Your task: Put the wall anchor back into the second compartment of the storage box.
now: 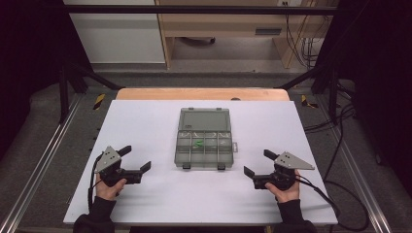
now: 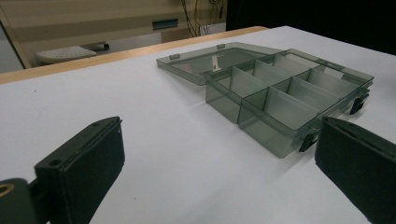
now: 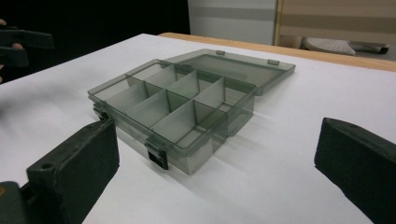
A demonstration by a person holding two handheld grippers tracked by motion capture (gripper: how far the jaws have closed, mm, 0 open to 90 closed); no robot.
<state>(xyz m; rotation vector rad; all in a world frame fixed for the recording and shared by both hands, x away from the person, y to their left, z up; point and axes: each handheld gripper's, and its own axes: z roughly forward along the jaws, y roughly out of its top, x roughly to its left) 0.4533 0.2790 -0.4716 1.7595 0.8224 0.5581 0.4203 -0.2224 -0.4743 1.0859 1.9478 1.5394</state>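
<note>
White tabletop (image 1: 145, 121) bears an unlabelled open organizer box (image 1: 203, 138) (green bit inside, perhaps) between wide-open, empty left tongs (image 1: 136, 158) and right tongs (image 1: 257, 162).

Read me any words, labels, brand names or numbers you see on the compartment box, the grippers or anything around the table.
None can be read.
Compartment box: clear grey plastic, no lettering visible.
Left gripper and right gripper: plain black, no markings visible.
Yellow-black hazard stripes on the floor: a sign, without words.
</note>
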